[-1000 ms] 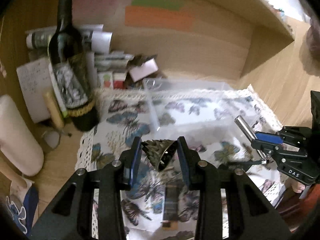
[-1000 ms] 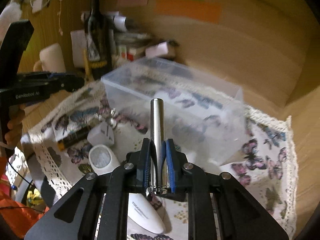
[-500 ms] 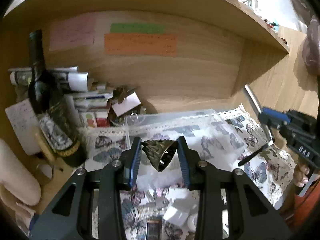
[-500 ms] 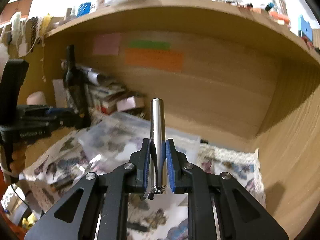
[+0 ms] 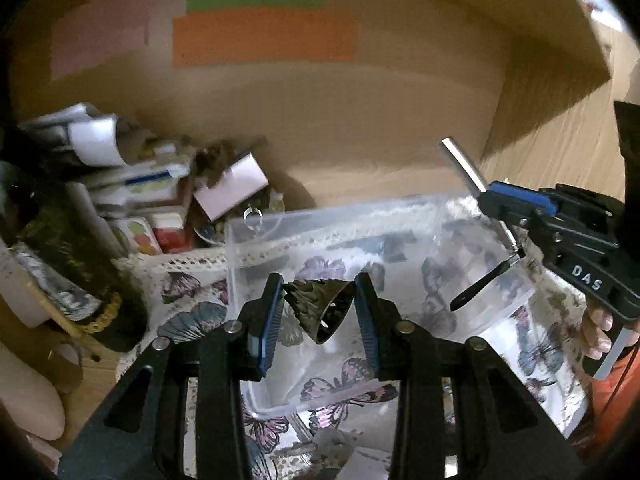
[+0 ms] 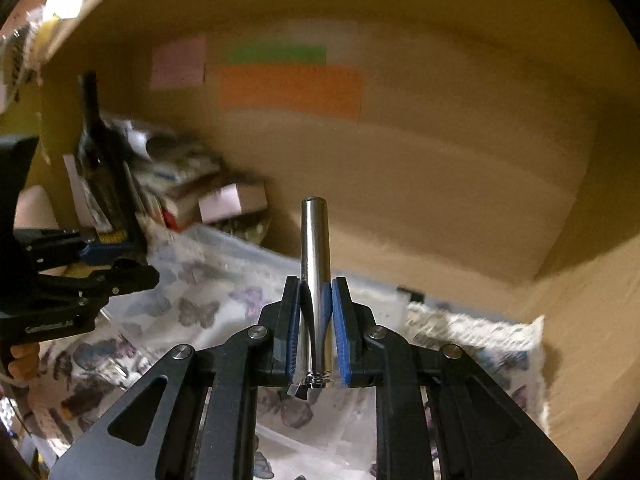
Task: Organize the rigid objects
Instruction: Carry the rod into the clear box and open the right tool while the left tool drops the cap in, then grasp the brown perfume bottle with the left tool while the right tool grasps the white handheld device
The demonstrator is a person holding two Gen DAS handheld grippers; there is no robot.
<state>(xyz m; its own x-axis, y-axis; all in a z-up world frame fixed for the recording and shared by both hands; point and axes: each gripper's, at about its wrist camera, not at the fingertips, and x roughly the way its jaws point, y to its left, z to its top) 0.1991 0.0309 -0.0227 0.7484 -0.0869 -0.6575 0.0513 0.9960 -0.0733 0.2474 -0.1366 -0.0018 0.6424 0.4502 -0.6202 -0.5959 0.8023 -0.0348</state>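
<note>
My left gripper (image 5: 318, 308) is shut on a dark spiky cone-shaped clip (image 5: 318, 308) and holds it above a clear plastic box (image 5: 400, 216) on a butterfly-print cloth (image 5: 188, 320). My right gripper (image 6: 316, 320) is shut on a shiny metal cylinder (image 6: 316, 252) that points up and away. In the left wrist view the right gripper (image 5: 516, 216) hangs over the box's right side with the cylinder (image 5: 464, 164) sticking out. The left gripper (image 6: 116, 272) shows at the left of the right wrist view.
A dark wine bottle (image 5: 60, 276) stands at the left, with stacked papers and small boxes (image 5: 148, 188) behind it. A wooden shelf back wall (image 5: 360, 120) carries pink, green and orange notes. A wooden side wall (image 6: 592, 280) closes the right.
Both grippers moved forward toward the shelf back and down over the clear box. The views tilted down after rising. Both still hold their objects.
</note>
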